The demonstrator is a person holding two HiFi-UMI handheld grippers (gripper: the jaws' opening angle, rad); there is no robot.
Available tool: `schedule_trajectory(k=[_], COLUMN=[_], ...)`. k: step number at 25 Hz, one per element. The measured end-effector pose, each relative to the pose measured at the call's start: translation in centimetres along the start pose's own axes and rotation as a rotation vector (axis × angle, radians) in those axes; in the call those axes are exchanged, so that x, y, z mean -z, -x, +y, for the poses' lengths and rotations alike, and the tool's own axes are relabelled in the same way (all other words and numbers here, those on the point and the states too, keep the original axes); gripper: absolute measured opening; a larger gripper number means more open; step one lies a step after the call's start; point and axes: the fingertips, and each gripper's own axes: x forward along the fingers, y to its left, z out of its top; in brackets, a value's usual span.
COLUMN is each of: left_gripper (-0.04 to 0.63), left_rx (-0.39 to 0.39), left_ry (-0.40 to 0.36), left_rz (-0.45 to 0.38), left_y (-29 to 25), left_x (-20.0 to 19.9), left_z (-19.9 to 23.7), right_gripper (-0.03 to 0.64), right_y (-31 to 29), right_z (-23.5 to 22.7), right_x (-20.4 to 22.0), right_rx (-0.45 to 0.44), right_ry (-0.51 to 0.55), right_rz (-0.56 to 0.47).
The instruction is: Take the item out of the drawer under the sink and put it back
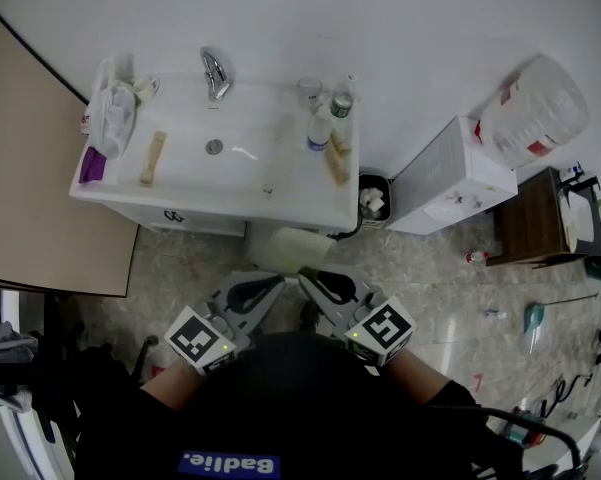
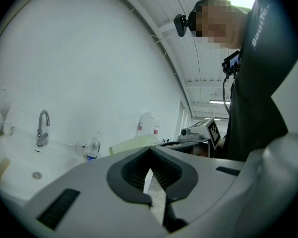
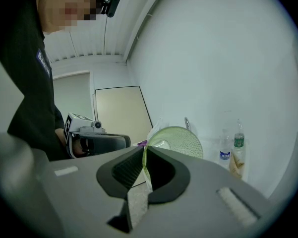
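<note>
Right in front of the sink cabinet, the pale green bowl is out in the open, with the right gripper pinching its rim. The left gripper sits just beside the bowl, jaws pressed together, nothing in them as far as I can see.

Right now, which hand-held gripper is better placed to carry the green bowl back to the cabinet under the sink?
Right, most likely. The right hand-held gripper is shut on the green bowl at its rim. The left hand-held gripper is beside the bowl, but its grip on it is unclear.
</note>
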Motion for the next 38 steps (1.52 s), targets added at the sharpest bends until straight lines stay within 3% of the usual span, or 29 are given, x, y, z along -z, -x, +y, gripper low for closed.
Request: schedule_trajectory(k=[17,31,38], left_gripper=[0.005,0.005,0.005], left_rx=[-0.042,-0.100,-0.142], left_ry=[0.013,0.038,0.052], left_rz=[0.008,0.017,0.020], left_y=[0.5,1.4,2.0], left_x=[0.3,1.0,1.6], left_z=[0.1,1.8,3.1], right_gripper=[0.021,0.021,0.021], right_y=[-0.2,-4.7,-7.7], right_z=[-1.0,-6.5,-8.6], right_x=[2.6,13.8,21.1], right_rx=[-0.003,0.027,0.032], right_ry=[-0.005,-0.024,0.017], right_rz=[0.069,0.341,0.516])
